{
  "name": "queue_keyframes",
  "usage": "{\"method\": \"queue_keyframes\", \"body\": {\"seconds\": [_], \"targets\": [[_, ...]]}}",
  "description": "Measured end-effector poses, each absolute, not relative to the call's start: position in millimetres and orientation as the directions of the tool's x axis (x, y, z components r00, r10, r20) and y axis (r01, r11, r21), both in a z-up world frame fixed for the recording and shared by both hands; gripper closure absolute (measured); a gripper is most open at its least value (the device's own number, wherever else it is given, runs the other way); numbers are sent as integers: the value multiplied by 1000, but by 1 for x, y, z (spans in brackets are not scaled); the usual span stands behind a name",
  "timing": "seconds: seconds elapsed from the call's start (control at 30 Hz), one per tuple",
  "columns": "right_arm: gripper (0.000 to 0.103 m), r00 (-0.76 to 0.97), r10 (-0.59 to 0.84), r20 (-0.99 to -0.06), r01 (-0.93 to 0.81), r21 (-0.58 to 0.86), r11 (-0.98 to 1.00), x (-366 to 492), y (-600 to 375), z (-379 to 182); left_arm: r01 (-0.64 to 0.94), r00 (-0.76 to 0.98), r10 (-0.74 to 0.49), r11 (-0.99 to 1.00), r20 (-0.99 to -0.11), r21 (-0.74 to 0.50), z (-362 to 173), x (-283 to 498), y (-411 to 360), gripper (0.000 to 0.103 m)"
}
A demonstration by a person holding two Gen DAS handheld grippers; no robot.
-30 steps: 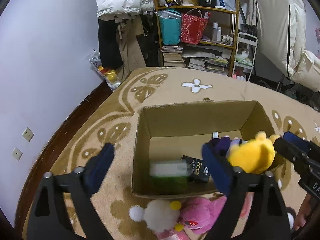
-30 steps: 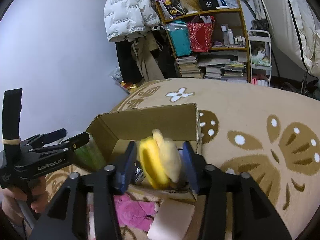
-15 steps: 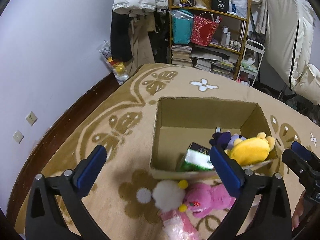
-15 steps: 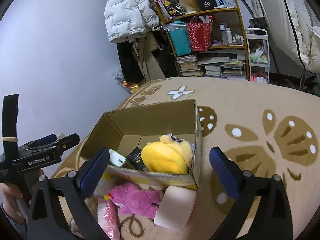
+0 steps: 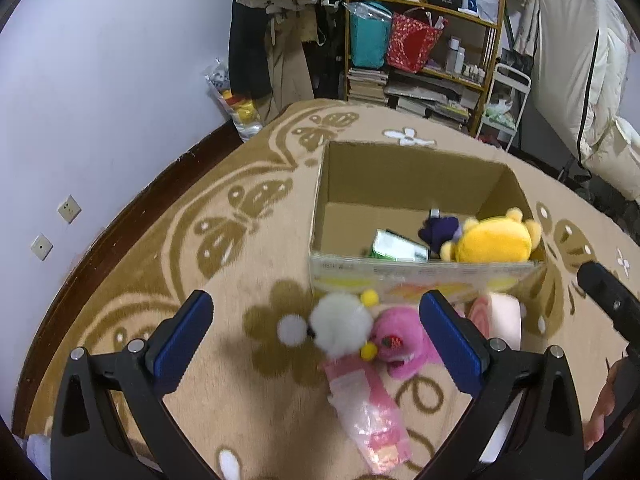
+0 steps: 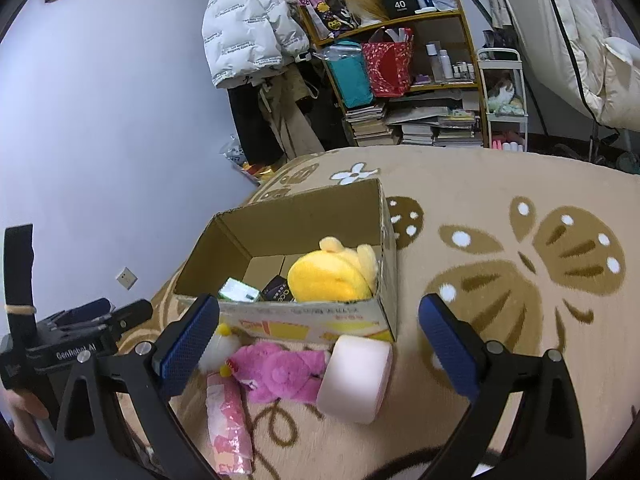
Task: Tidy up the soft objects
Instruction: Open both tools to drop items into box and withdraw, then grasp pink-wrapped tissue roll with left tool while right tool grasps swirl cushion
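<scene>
An open cardboard box stands on the carpet. Inside lie a yellow plush, a purple plush, a green pack and a dark box. In front of the box lie a white pom-pom plush, a pink plush, a pale pink roll and a pink packet. My left gripper is open and empty above the white plush. My right gripper is open and empty above the pink plush and roll.
A beige patterned carpet covers the floor. A shelf with bags, books and bottles and hanging coats stand at the far wall. A lilac wall with sockets runs along the left. White bedding hangs at the right.
My right gripper opened and let the yellow plush drop into the box. Both grippers pulled back from the box toward the toys on the carpet. The green pack settled inside the box.
</scene>
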State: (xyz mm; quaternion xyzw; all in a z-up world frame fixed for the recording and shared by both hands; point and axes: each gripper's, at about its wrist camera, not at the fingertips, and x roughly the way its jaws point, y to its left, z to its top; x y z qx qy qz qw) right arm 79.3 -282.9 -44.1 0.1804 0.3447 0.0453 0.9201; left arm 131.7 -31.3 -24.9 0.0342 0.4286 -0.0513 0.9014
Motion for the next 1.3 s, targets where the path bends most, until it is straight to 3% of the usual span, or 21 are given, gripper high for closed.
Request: {"method": "queue_keyframes", "body": {"seconds": [1.3], "targets": [[0, 638, 197, -745, 137, 361, 922, 93, -284, -123, 133, 374, -46, 991, -926, 4, -117, 126, -45, 1]]}}
